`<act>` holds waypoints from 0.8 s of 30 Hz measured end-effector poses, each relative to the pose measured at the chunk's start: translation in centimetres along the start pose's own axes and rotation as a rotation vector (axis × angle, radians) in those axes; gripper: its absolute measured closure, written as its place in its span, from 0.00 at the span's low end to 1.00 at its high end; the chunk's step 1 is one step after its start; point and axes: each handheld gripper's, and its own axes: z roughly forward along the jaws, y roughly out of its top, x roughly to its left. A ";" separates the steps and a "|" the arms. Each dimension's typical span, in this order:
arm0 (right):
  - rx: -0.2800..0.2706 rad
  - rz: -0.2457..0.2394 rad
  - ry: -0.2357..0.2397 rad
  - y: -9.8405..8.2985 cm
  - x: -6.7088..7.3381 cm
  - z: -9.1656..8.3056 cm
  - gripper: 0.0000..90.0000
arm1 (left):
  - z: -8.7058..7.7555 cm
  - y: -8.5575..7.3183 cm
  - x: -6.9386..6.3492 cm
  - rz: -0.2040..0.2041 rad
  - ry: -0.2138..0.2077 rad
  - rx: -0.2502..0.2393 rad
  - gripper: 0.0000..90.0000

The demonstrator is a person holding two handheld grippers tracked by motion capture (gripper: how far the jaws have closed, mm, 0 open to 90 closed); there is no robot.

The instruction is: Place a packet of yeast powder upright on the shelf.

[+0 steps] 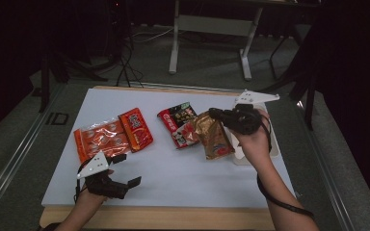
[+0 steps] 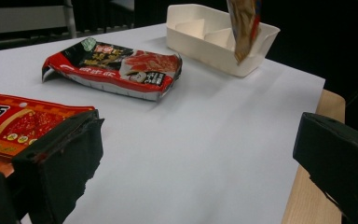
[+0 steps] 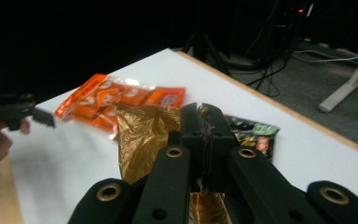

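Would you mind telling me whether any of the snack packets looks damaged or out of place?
The red and black packet on the table looks dented, its near edge buckled. The brown packet is off the table, dangling from the shut right gripper over the white tray.

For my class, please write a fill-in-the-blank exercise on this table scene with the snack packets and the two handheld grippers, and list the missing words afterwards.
1. The right gripper is shut on a packet whose colour is ____.
2. The left gripper has its jaws ____ with nothing between them.
3. The white tray stands near the table's ____ edge in the high view.
4. The packet lying nearest the left gripper is the ____ one.

Missing words: gold; open; right; orange
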 end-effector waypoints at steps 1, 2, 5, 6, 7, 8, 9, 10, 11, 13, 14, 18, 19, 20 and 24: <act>-0.002 0.001 -0.004 0.3 -0.3 0.0 0.99 | 0.0 0.0 0.0 0.001 0.001 -0.001 0.02; -0.003 0.000 -0.012 0.5 -0.5 0.0 0.99 | 0.0 0.0 0.0 -0.001 0.000 -0.002 0.02; -0.019 0.008 -0.027 1.2 -1.3 -0.2 0.99 | 0.0 0.0 0.0 0.001 0.001 0.001 0.02; -0.023 0.004 -0.036 1.4 -1.5 -0.2 0.99 | 0.0 0.0 0.0 -0.001 0.001 0.001 0.02; -0.028 0.010 -0.036 1.5 -1.8 -0.3 0.99 | 0.0 0.0 0.1 -0.003 0.001 -0.002 0.02; -0.031 0.014 -0.040 1.7 -2.0 -0.3 0.99 | 0.0 0.0 0.0 -0.003 0.001 -0.003 0.02; -0.033 0.012 -0.049 1.9 -2.2 -0.3 0.99 | 0.0 0.0 0.0 -0.002 0.000 -0.001 0.02; -0.034 0.016 -0.053 2.0 -2.5 -0.4 0.99 | 0.1 0.0 0.0 -0.002 0.000 0.001 0.02; -0.037 0.019 -0.057 2.2 -2.8 -0.4 0.99 | 0.1 0.0 0.0 -0.002 0.000 0.001 0.02; -0.038 0.021 -0.074 2.5 -3.4 -0.4 0.99 | 0.1 0.0 0.0 -0.002 0.001 -0.001 0.02; -0.040 0.023 -0.080 2.6 -3.7 -0.4 0.99 | 0.1 0.0 0.0 -0.001 0.004 0.000 0.02; -0.047 0.032 -0.106 3.1 -4.9 -0.6 0.99 | 0.1 -0.1 0.1 -0.008 0.008 0.001 0.02; -0.049 0.033 -0.115 3.2 -5.2 -0.6 0.99 | 0.1 -0.1 0.1 -0.009 0.008 -0.002 0.02; -0.048 0.038 -0.117 3.3 -5.6 -0.7 0.99 | 0.1 -0.1 0.1 -0.010 0.007 -0.003 0.02; -0.052 0.050 -0.141 3.8 -6.8 -0.9 0.99 | 0.1 -0.1 0.1 -0.011 0.006 -0.002 0.02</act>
